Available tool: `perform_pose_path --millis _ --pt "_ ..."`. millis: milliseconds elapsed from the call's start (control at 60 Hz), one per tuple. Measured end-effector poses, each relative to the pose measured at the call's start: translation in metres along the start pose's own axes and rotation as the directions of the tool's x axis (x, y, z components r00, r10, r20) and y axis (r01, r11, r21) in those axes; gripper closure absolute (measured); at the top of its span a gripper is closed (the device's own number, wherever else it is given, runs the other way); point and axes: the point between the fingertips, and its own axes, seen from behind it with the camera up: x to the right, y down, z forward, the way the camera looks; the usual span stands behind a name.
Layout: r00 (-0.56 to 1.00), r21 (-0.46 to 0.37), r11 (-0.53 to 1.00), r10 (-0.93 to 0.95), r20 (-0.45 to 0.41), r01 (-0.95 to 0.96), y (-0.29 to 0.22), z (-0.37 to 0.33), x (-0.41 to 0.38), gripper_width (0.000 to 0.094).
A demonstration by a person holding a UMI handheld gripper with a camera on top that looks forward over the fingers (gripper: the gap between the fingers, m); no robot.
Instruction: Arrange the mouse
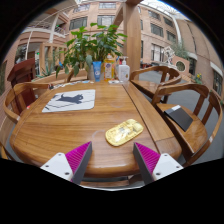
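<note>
Mouse [124, 132], frame centre — light, rigid, slick, I judge; I'd pinch its flanks — fingers [76, 158] spread, empty.

A round wooden bench [60, 125] stands in daylight, ringed by wooden chairs [196, 108]. At its far side stand a leafy plant [90, 45] and bottles [122, 70]. Beyond rise brick buildings [155, 35] with windows.

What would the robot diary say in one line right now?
hand-held gripper: open, empty | mouse: on table, just ahead of fingers | mouse mat: beyond, bare | step: approach
</note>
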Motion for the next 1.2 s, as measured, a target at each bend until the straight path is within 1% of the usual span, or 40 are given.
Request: perform_pose_path --millis 33,167,367,400,483,533,567,600,683,783,833,900,967,1033,1117,1200 --pt "1.000 0.021 1.000 0.015 0.003 -0.015 -0.010 0.007 0.002 0.0086" --pt "0.999 0.009 1.000 0.030 -0.023 -0.030 -0.025 0.032 0.014 0.0078" --pt "0.999 -0.014 0.999 0.034 -0.036 -0.034 -0.049 0.069 0.007 0.0101" --pt "0.999 -0.014 0.999 0.037 -0.037 -0.037 -0.052 0.076 0.008 0.0120" --pt "0.999 -0.016 0.999 0.034 -0.043 -0.035 -0.057 0.079 0.004 0.0236" --pt "0.999 -0.012 0.999 0.030 -0.041 -0.031 -0.058 0.081 0.003 0.0348" --pt "0.999 -0.005 1.000 0.026 -0.045 -0.027 -0.059 0.083 0.003 0.0462" --pt "0.998 0.005 1.000 0.027 -0.049 -0.027 -0.060 0.083 0.003 0.0462" --pt "0.998 0.016 1.000 -0.004 -0.062 0.005 -0.061 0.083 0.004 0.0520" --pt "0.998 0.017 1.000 0.013 -0.066 -0.012 -0.062 0.081 0.005 0.0587" --pt "0.997 0.014 1.000 0.010 -0.072 -0.009 -0.062 0.080 0.006 0.0589" --pt "0.994 0.024 1.000 -0.008 -0.105 0.011 -0.068 0.078 0.015 0.0590" --pt "0.990 0.065 0.998 -0.011 -0.140 0.021 -0.089 0.069 0.026 0.0589" --pt "0.985 0.128 0.992 0.002 -0.171 0.020 -0.127 0.058 0.037 0.0589" --pt "0.982 0.228 0.974 0.029 -0.187 0.015 -0.192 0.044 0.046 0.0588" --pt "0.982 0.331 0.943 0.044 -0.185 0.020 -0.261 0.033 0.038 0.0590"
